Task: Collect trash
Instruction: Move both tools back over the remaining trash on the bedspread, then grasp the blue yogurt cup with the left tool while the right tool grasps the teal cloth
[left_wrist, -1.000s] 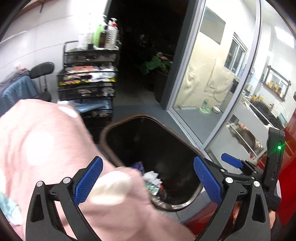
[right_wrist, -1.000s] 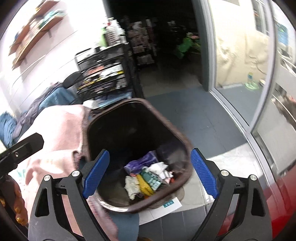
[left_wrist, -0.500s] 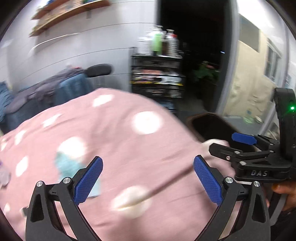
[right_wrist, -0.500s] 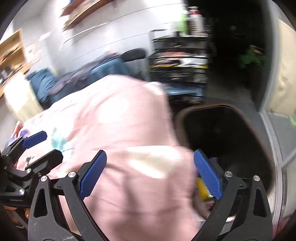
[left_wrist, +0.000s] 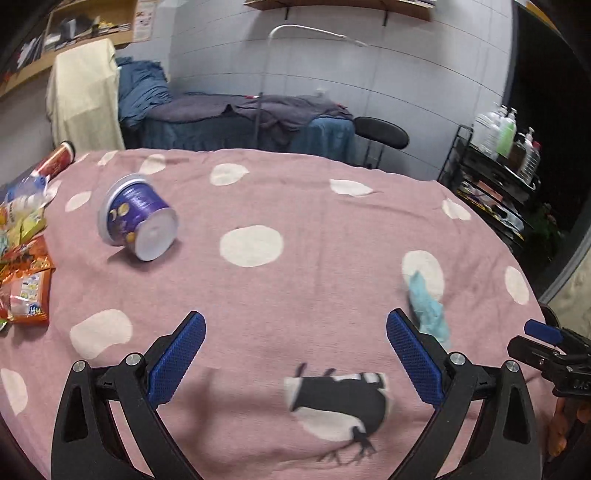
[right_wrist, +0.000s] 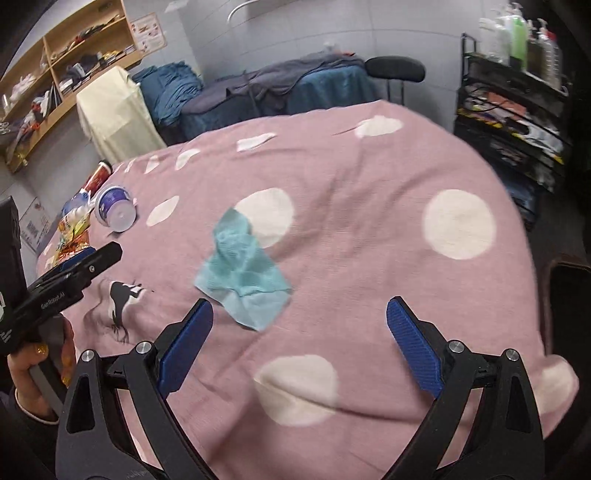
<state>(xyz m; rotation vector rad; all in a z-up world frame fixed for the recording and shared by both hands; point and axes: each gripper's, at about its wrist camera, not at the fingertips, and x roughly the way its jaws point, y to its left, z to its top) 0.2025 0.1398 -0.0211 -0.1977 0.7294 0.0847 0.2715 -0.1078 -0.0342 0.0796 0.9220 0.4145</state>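
A crumpled teal tissue (right_wrist: 243, 269) lies on the pink spotted cloth (right_wrist: 369, 177), just ahead of my right gripper (right_wrist: 299, 350), which is open and empty. In the left wrist view the tissue (left_wrist: 428, 310) sits beside the right finger of my left gripper (left_wrist: 295, 362), also open and empty. A purple and white cup (left_wrist: 138, 221) lies on its side at the far left; it also shows in the right wrist view (right_wrist: 114, 210). Snack wrappers (left_wrist: 24, 280) lie at the left edge. The brown trash bin's rim (right_wrist: 569, 295) shows at the right edge.
A red can (left_wrist: 55, 162) and a plastic bottle (left_wrist: 26, 192) lie at the cloth's far left. A black shelf cart (right_wrist: 517, 110) with bottles stands at the right. A black stool (left_wrist: 380, 136) and a blue covered bed (left_wrist: 240, 118) stand behind the table.
Both grippers have swung left, away from the trash bin, and now face the pink cloth with the tissue and the cup. Both stay open and empty.
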